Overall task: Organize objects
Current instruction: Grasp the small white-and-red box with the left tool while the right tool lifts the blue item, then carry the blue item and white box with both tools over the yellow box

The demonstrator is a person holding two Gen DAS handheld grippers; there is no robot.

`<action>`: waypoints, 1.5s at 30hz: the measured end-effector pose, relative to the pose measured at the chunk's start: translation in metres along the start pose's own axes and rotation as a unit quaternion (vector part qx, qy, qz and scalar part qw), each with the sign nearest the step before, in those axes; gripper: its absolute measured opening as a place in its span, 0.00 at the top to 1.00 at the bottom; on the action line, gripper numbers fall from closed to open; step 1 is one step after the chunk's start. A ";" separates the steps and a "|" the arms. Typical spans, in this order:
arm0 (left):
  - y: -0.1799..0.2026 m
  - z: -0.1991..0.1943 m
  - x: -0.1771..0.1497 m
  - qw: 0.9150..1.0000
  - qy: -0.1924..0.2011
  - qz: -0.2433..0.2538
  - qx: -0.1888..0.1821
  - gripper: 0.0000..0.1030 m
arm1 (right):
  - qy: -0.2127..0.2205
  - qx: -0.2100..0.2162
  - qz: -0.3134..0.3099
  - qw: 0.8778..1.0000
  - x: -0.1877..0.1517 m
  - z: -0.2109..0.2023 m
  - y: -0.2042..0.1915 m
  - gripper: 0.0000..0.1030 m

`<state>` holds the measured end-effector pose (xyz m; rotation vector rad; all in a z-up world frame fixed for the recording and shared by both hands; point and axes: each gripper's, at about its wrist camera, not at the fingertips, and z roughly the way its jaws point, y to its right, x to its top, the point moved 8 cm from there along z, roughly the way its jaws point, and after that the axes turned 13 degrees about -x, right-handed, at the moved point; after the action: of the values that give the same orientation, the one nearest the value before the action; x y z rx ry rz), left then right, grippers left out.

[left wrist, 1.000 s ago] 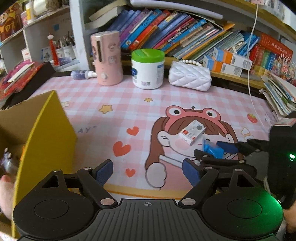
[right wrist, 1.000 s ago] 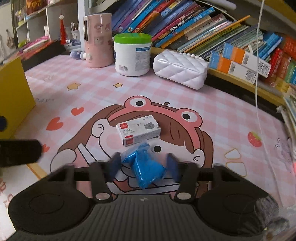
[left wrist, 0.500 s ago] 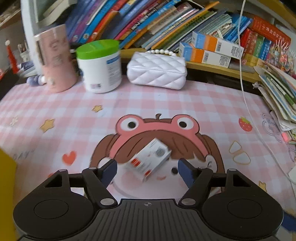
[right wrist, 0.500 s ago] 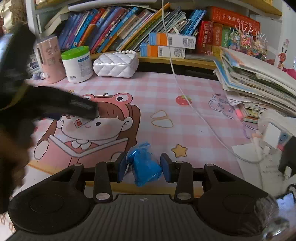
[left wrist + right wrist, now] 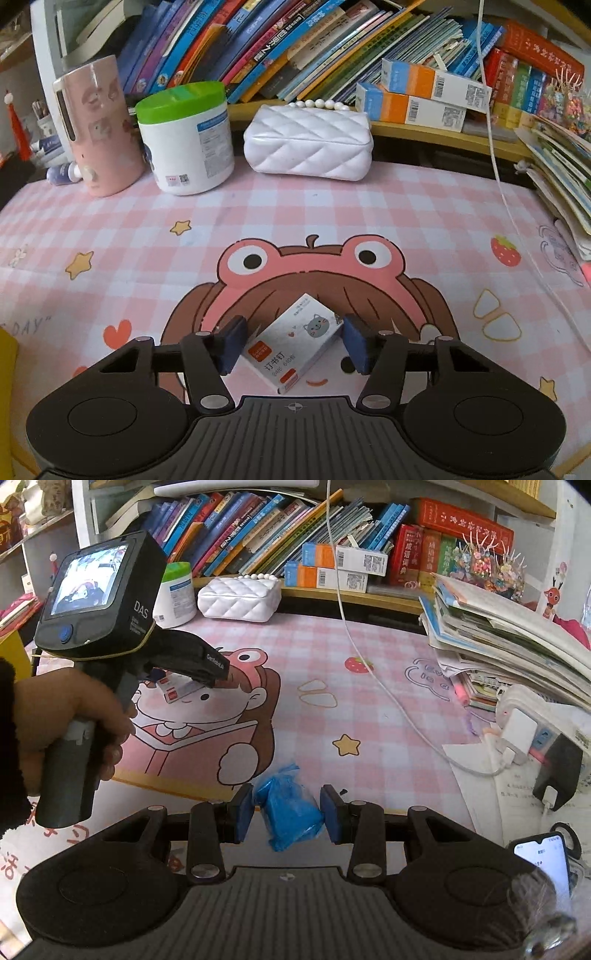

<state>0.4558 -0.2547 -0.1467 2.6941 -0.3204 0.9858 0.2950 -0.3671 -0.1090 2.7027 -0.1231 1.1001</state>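
Observation:
A white staple box with a grey cat and an orange label lies askew on the pink cartoon mat. My left gripper is lowered around it, jaws closing, with the box between the blue pads and no firm press showing. In the right wrist view a hand holds the left gripper's black housing over the same staple box. My right gripper is shut on a crumpled blue plastic bundle, held above the mat's near edge.
A pink cup, a green-lidded white jar and a white quilted purse stand along the back under a bookshelf. On the right are stacked books, a white cable, a power strip and a phone. A yellow box edge shows at far left.
My left gripper has moved from beside the yellow box over to the staple box and narrowed its jaws around it. My right gripper has carried the blue bundle away toward the mat's near right.

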 end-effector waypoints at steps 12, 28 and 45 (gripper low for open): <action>-0.010 -0.079 -0.026 0.998 0.024 0.017 -0.053 0.74 | -0.006 -0.001 0.010 1.000 -0.012 -0.032 -0.027 0.65; -0.022 -0.208 -0.105 0.993 0.057 0.042 -0.095 0.74 | 0.020 -0.003 0.012 1.000 -0.028 -0.094 -0.057 0.65; -0.126 -0.333 -0.183 0.992 0.119 -0.026 -0.036 0.74 | 0.046 0.067 -0.056 0.995 -0.057 -0.168 -0.189 0.67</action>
<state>0.1563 -0.0111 -0.0415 2.4742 -0.2325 1.2398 0.1705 -0.1440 -0.0639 2.7299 0.1189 1.2373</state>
